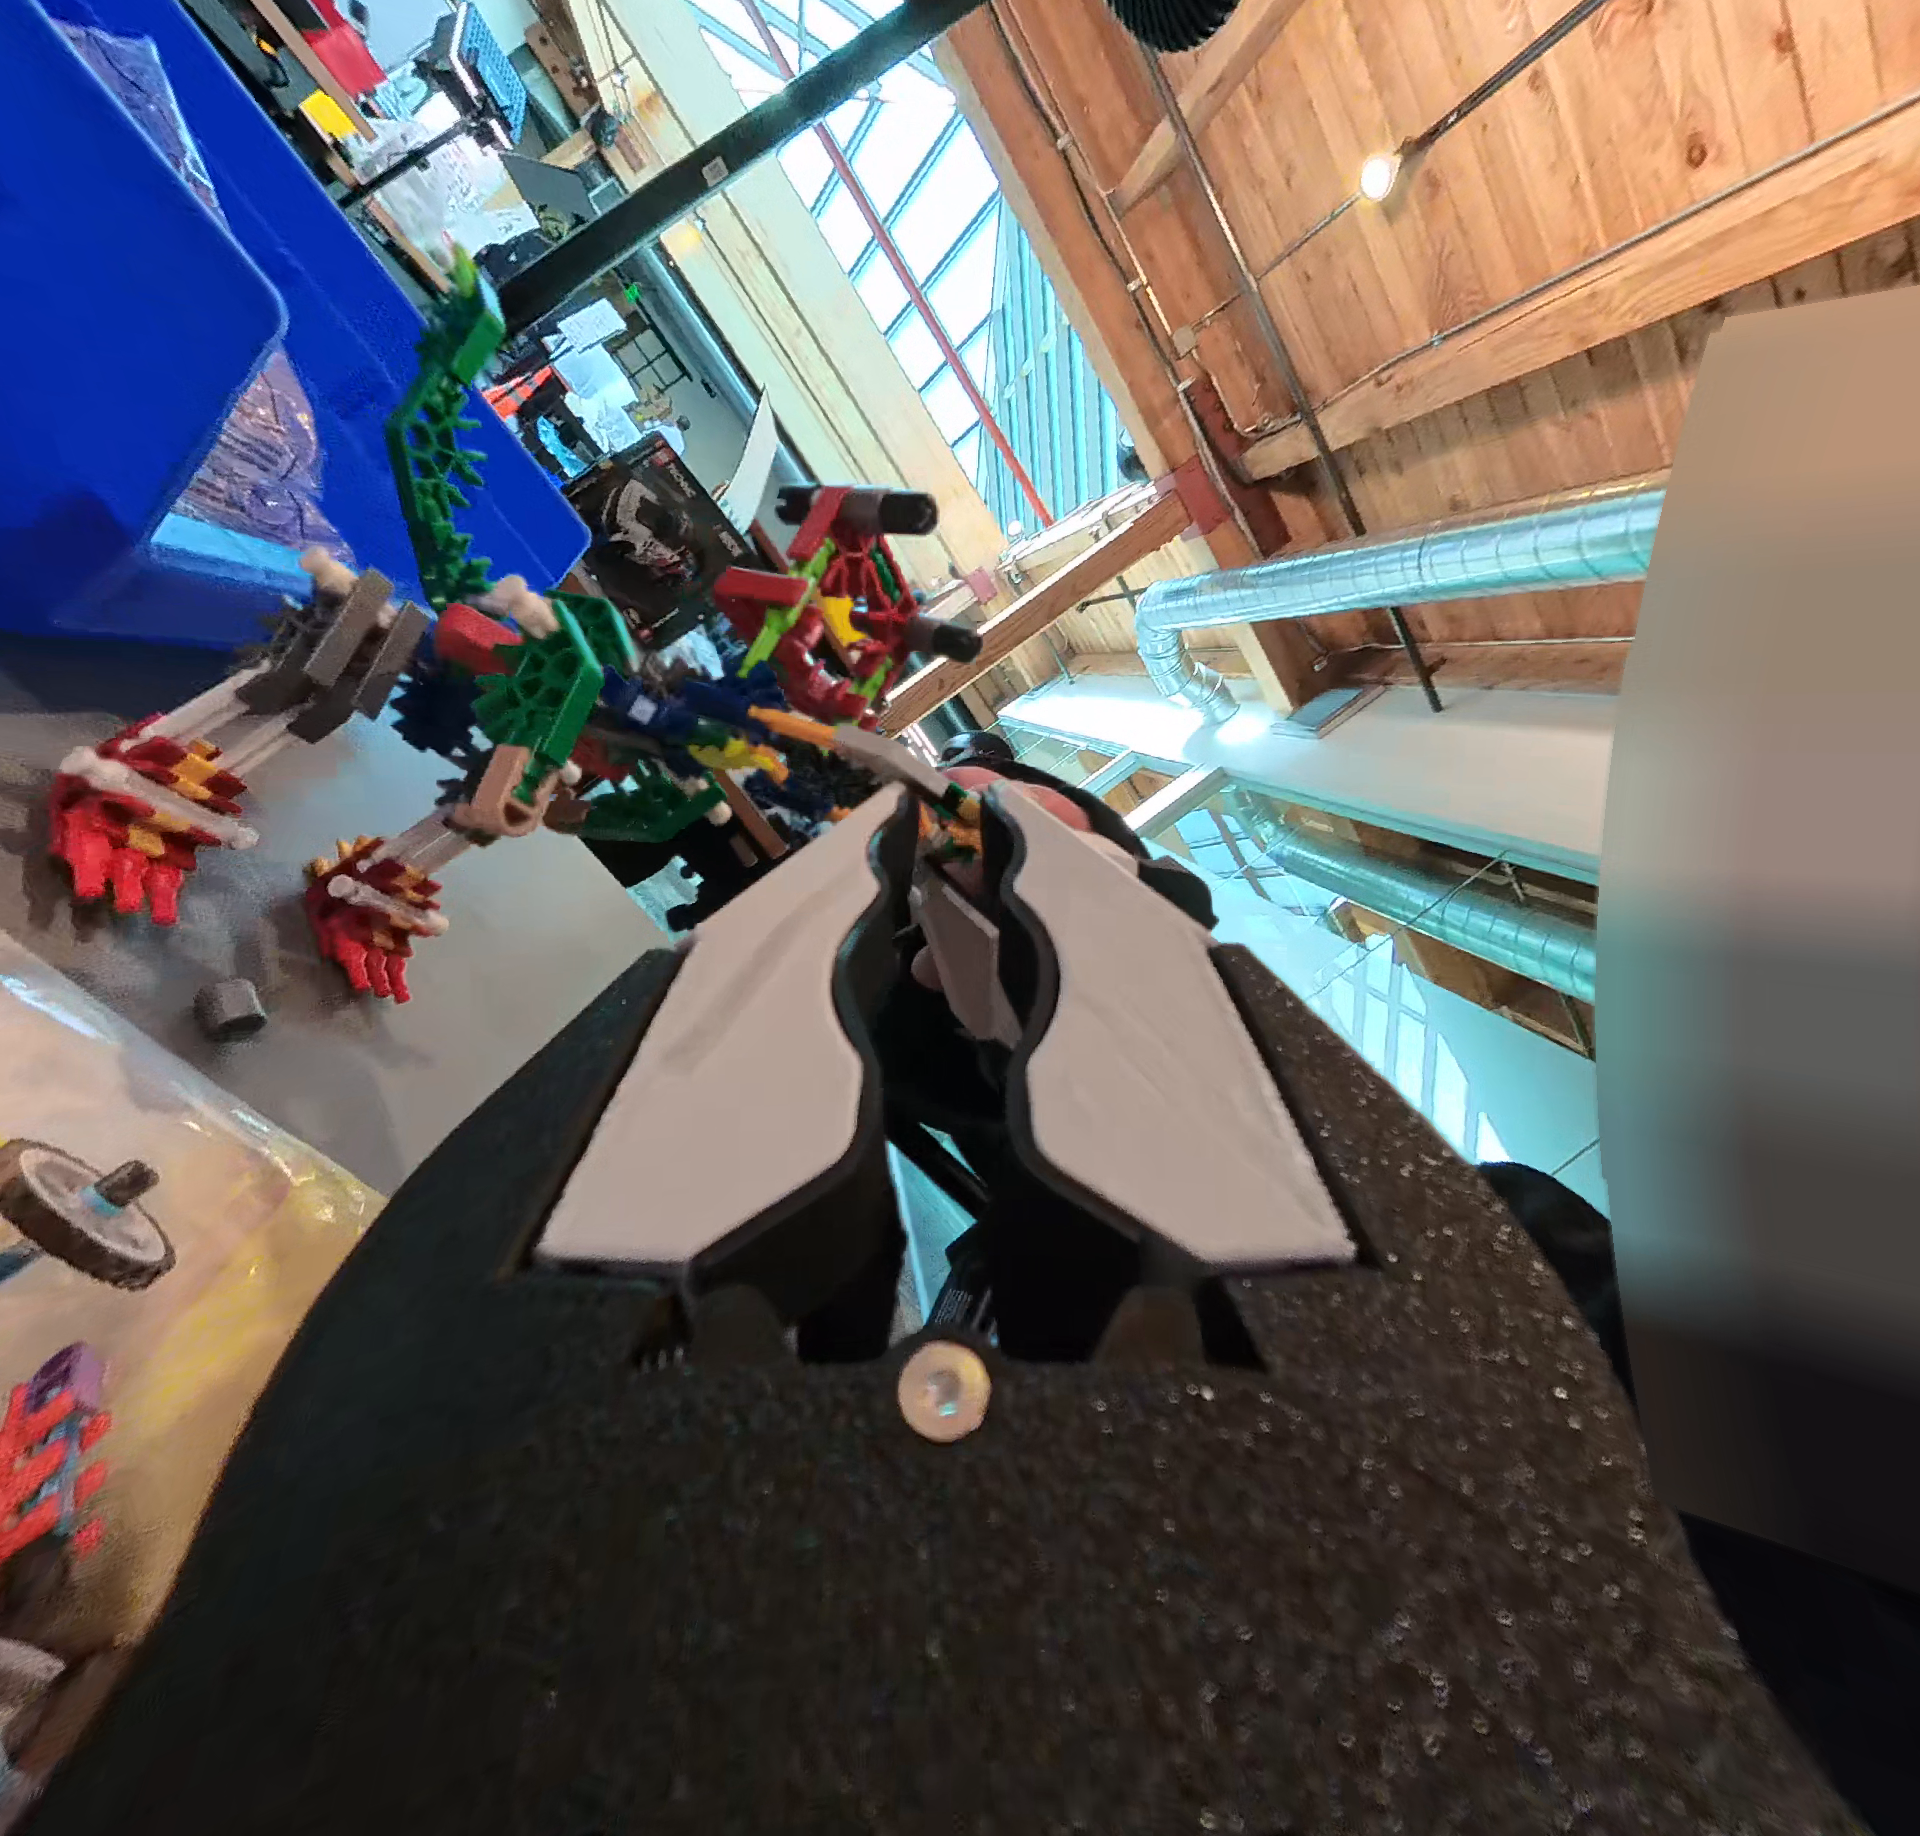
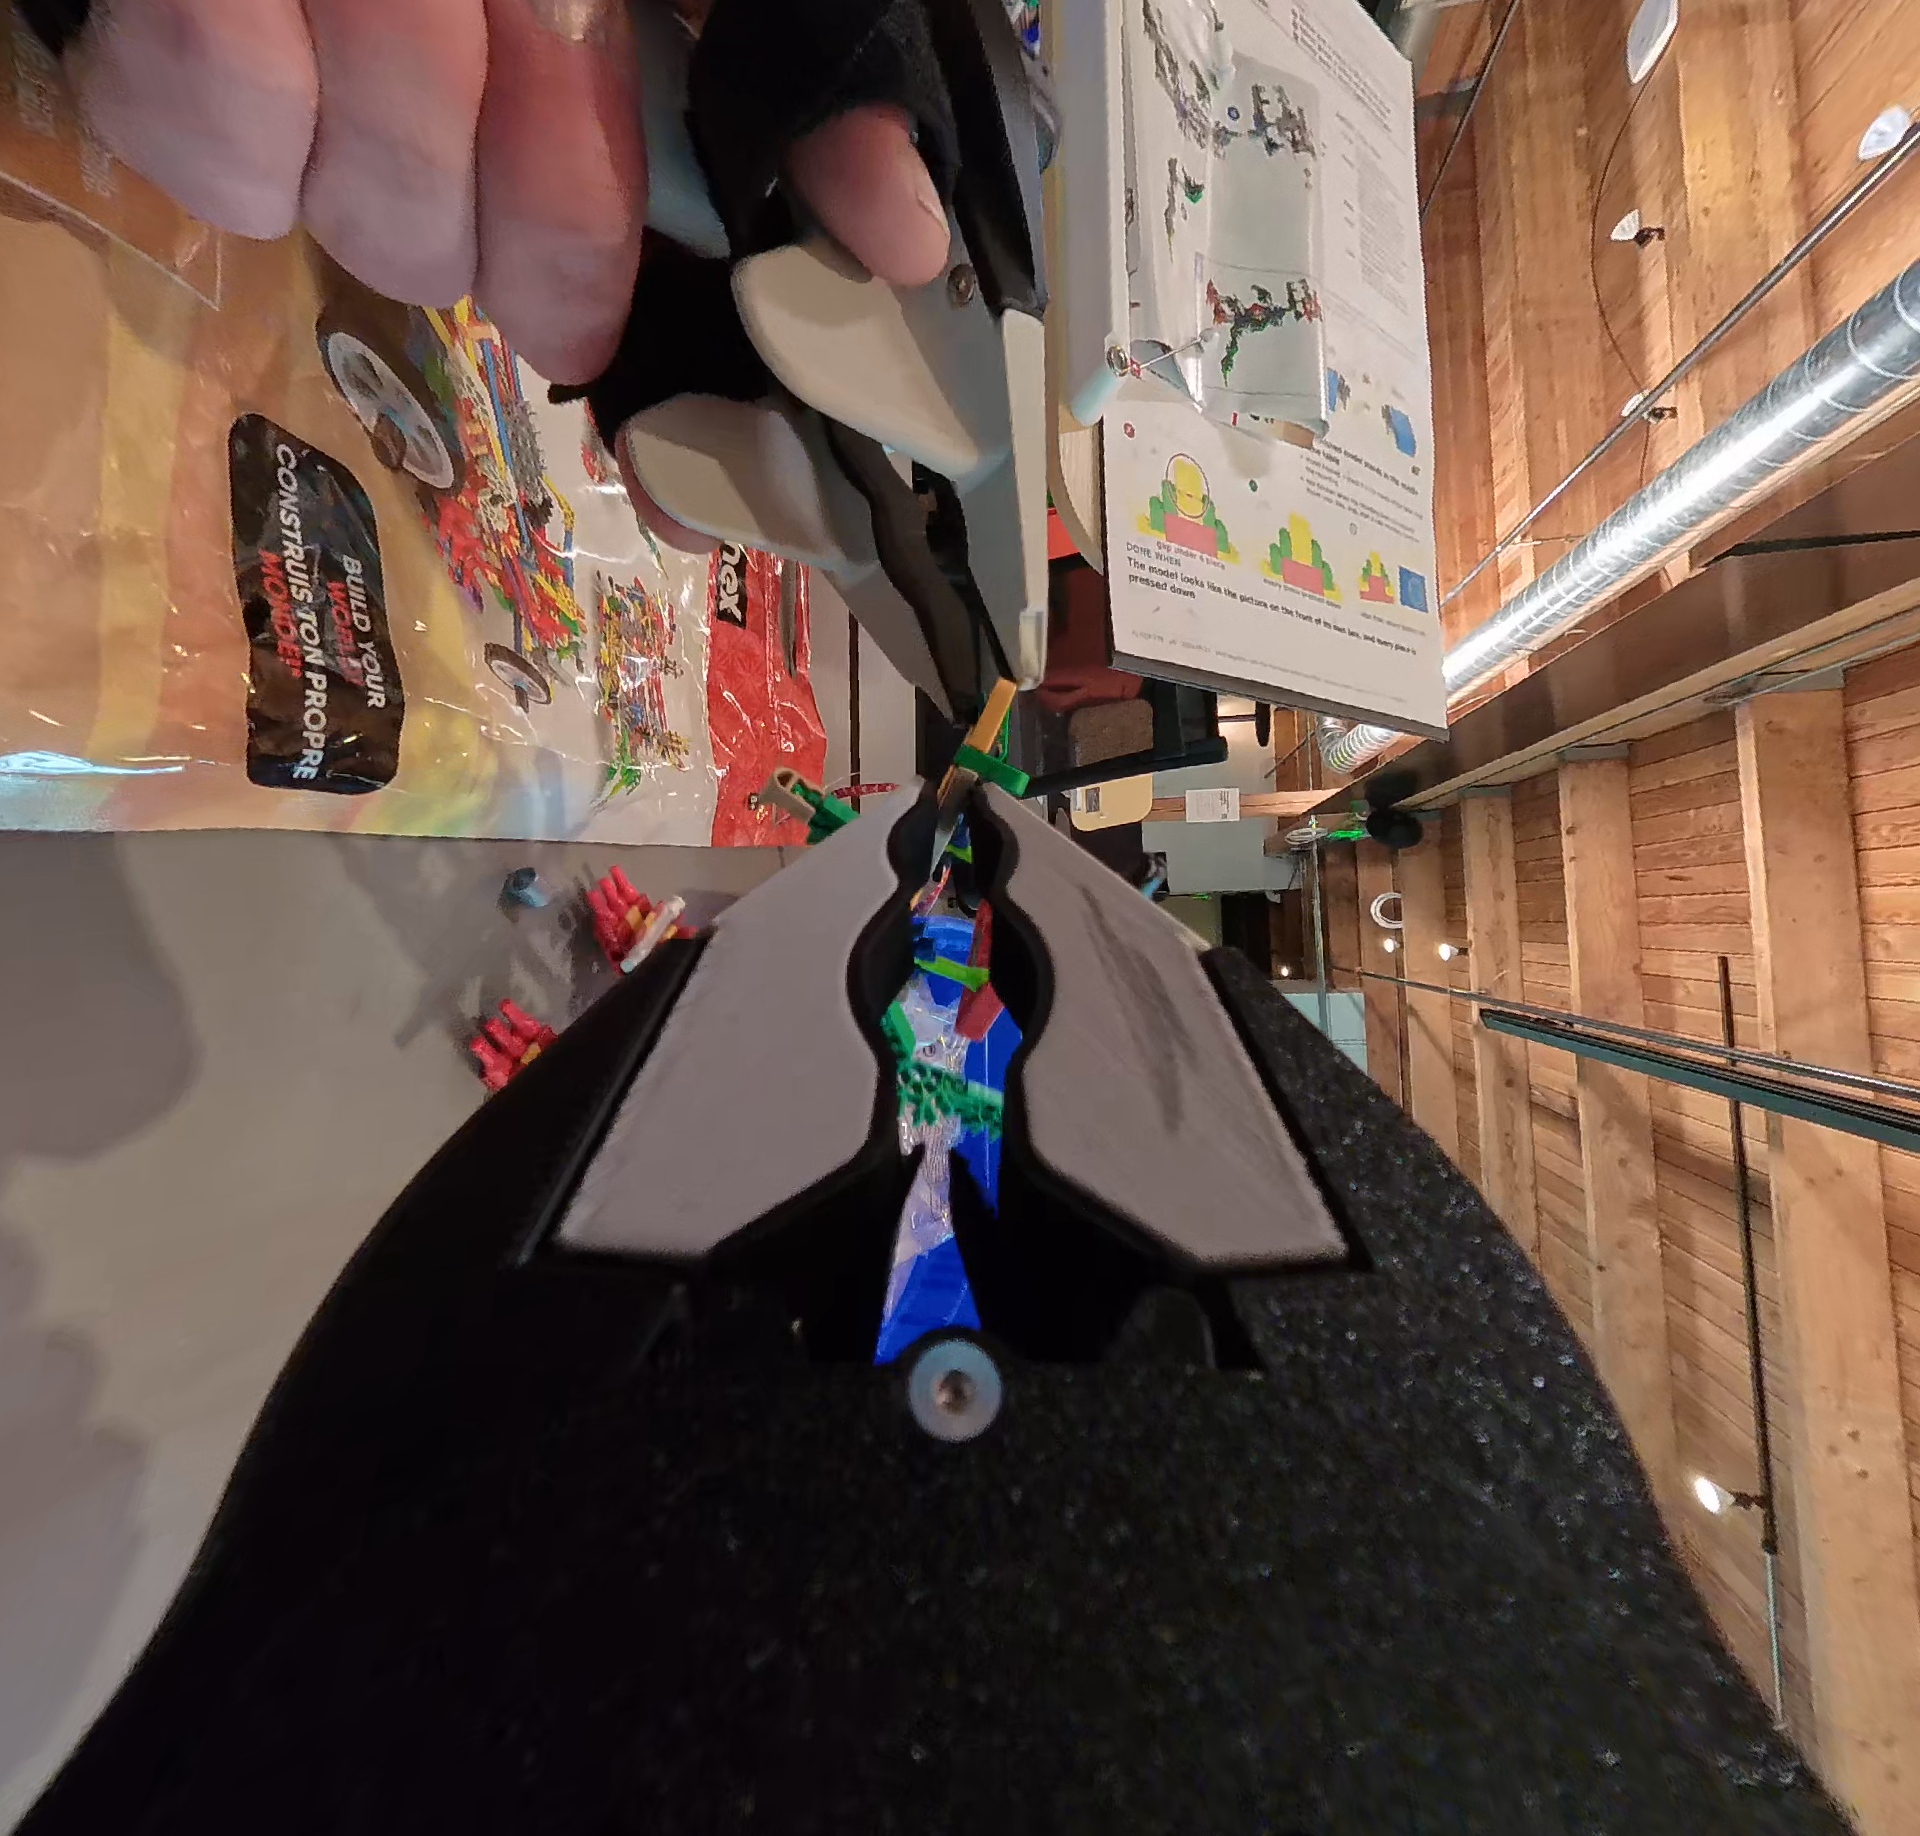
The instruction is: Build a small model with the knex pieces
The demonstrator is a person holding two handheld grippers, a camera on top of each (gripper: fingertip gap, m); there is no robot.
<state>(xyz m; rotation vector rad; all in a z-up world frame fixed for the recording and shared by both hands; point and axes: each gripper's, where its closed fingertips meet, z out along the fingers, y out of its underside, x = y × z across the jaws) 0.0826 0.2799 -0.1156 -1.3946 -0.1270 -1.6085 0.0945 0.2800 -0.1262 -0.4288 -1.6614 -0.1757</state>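
Two hand-held grippers meet tip to tip over a grey tabletop point(image 1: 499, 955); the left hand-held gripper point(image 1: 940, 799) has its white fingers point(image 1: 748, 1038) drawn nearly together at the tips, pinching a small orange-and-green rod piece point(image 1: 951, 820) of the colourful rod-and-connector model point(image 1: 582, 706) that stands just ahead and to its left; the right hand-held gripper point(image 2: 951, 799) is likewise pressed close on the same rod piece point(image 2: 982, 737), with the other gripper's grey fingertips point(image 2: 935, 581) and a person's hand point(image 2: 416, 124) directly beyond it; left of the left gripper lie red spiky clusters point(image 1: 135, 830), a small grey cylinder point(image 1: 231, 1007) and a printed plastic bag point(image 1: 156, 1267); farther off stands a blue bin point(image 1: 125, 352); beyond the right gripper a printed instruction sheet point(image 2: 1278, 332) stands upright on a stand.
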